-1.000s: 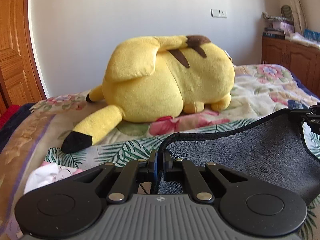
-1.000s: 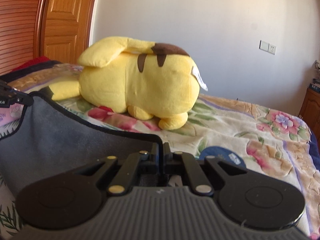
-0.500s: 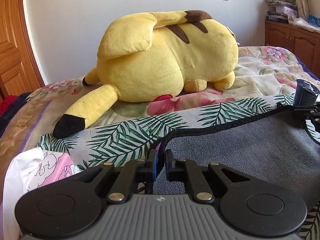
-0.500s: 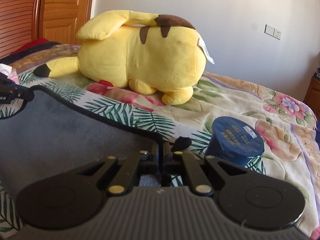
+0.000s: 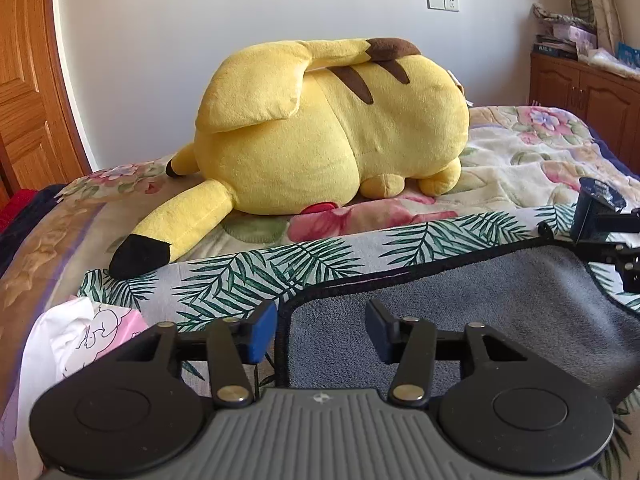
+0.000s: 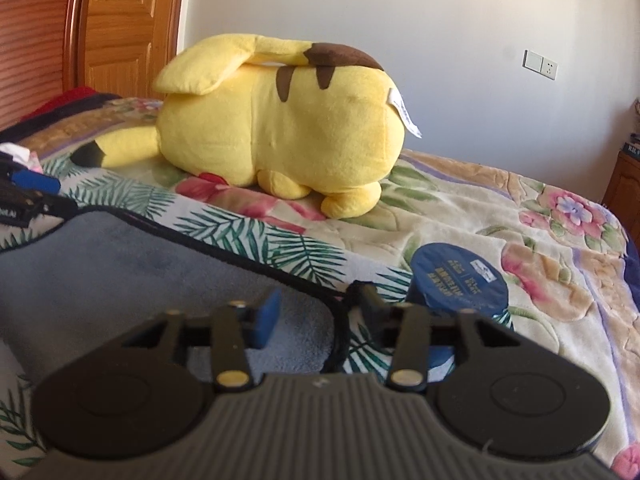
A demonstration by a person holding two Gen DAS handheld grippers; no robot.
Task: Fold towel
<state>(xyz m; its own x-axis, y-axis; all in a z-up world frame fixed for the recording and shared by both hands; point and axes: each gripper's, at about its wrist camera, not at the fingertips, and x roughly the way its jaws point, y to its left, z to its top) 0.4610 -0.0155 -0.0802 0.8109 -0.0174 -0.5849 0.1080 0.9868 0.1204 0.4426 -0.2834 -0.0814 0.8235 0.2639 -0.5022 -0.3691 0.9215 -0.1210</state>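
Through my left wrist camera, my left gripper [image 5: 322, 330] hangs low over the bed [image 5: 520, 168] with its jaws spread wide and nothing held; a near corner of the grey towel [image 5: 480, 312] lies between the blue pads, and I cannot tell whether either pad touches the dark hem. The towel rests on a palm-leaf cloth [image 5: 280, 264] spread over the floral bedding, grey side up. At the far right edge a dark blue cup [image 5: 592, 216] stands just beside my right gripper [image 5: 624, 256], whose opening is not readable from here. A big yellow plush [image 5: 332, 132] lies behind the cloth, and a pink and white bundle [image 5: 88, 332] sits at the left. Through my right wrist camera, my right gripper [image 6: 316, 312] also has its jaws wide apart and empty, straddling the other near corner of the towel [image 6: 120, 272], the black edge running up between the fingers. The dark blue cup [image 6: 456, 280] sits just beyond the right finger; its printed foil lid is sealed, so its contents are hidden. The plush [image 6: 280, 128] lies further back on the bed [image 6: 520, 240].
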